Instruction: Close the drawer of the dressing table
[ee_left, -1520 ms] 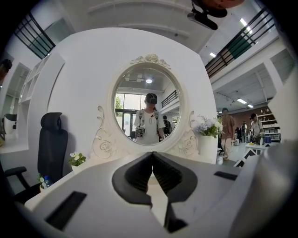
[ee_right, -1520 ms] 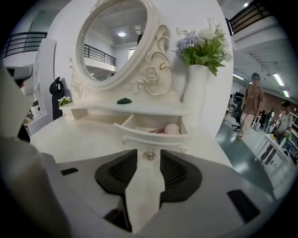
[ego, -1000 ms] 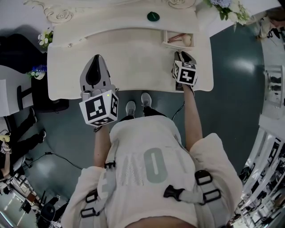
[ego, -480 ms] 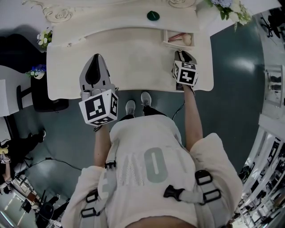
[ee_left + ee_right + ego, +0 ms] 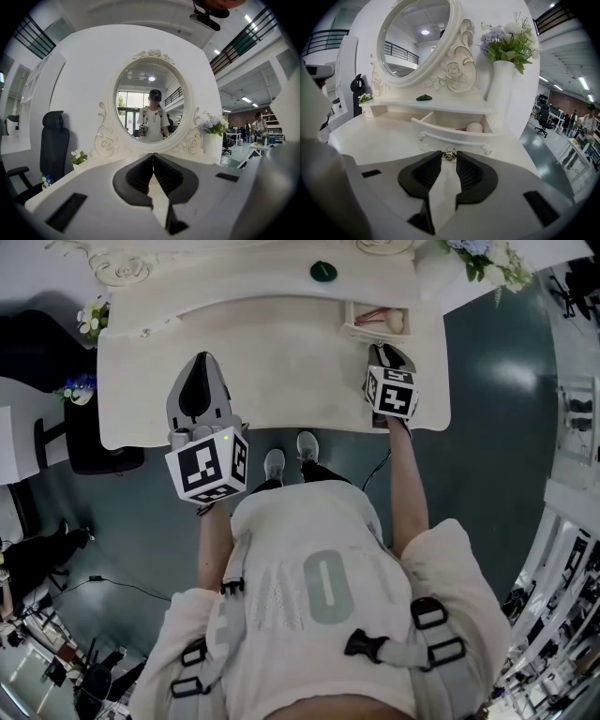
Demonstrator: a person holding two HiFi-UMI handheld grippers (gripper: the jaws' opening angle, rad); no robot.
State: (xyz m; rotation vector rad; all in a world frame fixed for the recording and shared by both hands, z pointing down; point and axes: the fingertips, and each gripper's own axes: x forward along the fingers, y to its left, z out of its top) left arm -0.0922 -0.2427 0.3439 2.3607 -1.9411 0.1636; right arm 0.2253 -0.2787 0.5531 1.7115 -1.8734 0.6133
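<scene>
Teal-grey flooring [image 5: 497,427] surrounds a cream bench [image 5: 281,371] with a scalloped front edge and, at its back, a raised shelf under a round mirror [image 5: 150,105] framed with carved roses. Set into that shelf at the bench's right end, the drawer [image 5: 454,137] is partly pulled out. Its long axis runs side to side along the shelf, and its front panel faces the person. Inside lie a pale round thing [image 5: 474,127] and something reddish that is too small to name. The right gripper [image 5: 449,160] points straight at the drawer front, clenched on the small metal drawer knob [image 5: 449,153], which sits between the tips of its black pads. The left gripper [image 5: 153,158] is held over the bench's left half, aimed at the mirror — its jaws are pressed together with nothing between them. A dark green object [image 5: 424,98] rests on the shelf, and a white vase [image 5: 499,96] of pale flowers stands at the right end. Large pale letters run across the person's shirt [image 5: 319,587] — only an O reads clearly. The marker cubes show only black-and-white squares.
</scene>
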